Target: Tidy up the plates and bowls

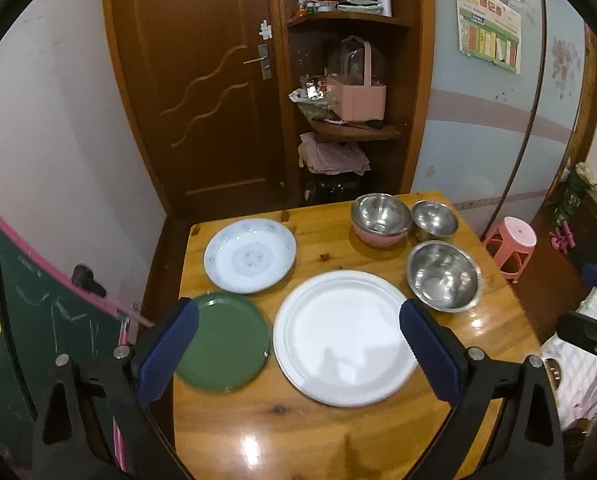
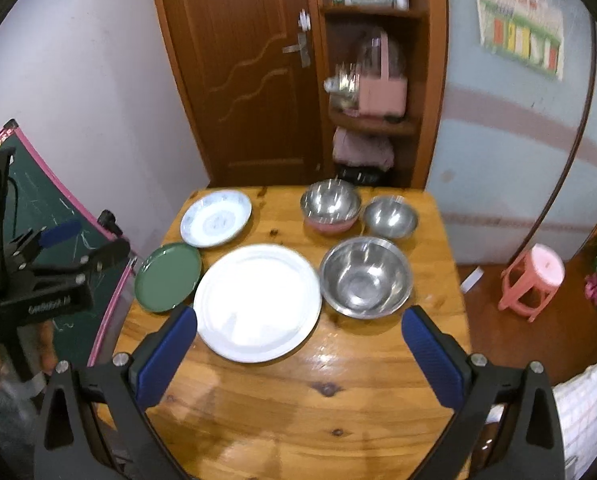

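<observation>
Above the near edge of the counter (image 2: pixel 298 408) both tools hover with jaws spread wide and nothing held: the left tool (image 1: pixel 298 344) over the green plate (image 1: pixel 226 344) and white plate (image 1: pixel 344 338), the right tool (image 2: pixel 298 344) nearer the big bowl (image 2: pixel 366 276). Toward the far left corner lies the blue plate (image 1: pixel 250 256); toward the far right corner sit the pink bowl (image 1: pixel 380 218) and small bowl (image 1: pixel 434 219), close together. Nothing is stacked yet, so this looks like the opening step. A likely next move is pinching the green plate's rim and setting it on the white one, or nesting the small bowl into the big one.
</observation>
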A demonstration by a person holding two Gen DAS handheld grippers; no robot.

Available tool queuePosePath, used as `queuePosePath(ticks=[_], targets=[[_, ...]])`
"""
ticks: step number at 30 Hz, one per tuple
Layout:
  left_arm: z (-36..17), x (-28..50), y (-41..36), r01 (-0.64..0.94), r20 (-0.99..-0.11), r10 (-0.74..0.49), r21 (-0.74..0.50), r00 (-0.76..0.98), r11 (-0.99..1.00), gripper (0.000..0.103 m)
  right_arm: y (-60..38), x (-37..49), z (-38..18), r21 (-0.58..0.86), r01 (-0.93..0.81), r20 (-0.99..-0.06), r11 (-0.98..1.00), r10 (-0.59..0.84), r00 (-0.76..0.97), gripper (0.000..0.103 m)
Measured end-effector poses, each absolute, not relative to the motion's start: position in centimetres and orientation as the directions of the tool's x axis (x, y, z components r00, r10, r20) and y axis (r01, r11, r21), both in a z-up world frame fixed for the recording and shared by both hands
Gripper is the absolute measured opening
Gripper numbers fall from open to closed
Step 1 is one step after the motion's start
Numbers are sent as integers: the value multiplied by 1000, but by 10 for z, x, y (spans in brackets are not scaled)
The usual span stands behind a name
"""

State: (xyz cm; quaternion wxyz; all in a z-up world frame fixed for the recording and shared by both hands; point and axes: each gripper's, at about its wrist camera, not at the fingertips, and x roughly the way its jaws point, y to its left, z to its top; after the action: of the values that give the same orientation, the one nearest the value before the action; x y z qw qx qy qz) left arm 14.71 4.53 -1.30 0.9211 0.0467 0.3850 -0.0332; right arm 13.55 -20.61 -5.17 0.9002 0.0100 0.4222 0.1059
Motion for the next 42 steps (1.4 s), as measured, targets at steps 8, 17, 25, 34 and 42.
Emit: queuePosePath(ticks=[8,17,25,34,42], targets=[[-96,228,72,202,-876,-238,-166,420,965,85,-214,169,-117,234,-137,-837,963,271,475,92],[-168,277,79,165,-945,-243,-209,220,964,80,-218,193,-182,373,-68,-868,925,374,327,87],[-203,306,79,157,-945,-285,-260,163,953,70,-228,220,-230,468,51,-862,882,444,246,79],[-219,321,78,184,-925,-361,-337,116,923,51,-238,238,-271,562,169,-823,810,526,214,72],[-231,327,79,185,-933,-342,-319,107,929,50,-237,240,-285,584,191,-810,788,551,202,61]])
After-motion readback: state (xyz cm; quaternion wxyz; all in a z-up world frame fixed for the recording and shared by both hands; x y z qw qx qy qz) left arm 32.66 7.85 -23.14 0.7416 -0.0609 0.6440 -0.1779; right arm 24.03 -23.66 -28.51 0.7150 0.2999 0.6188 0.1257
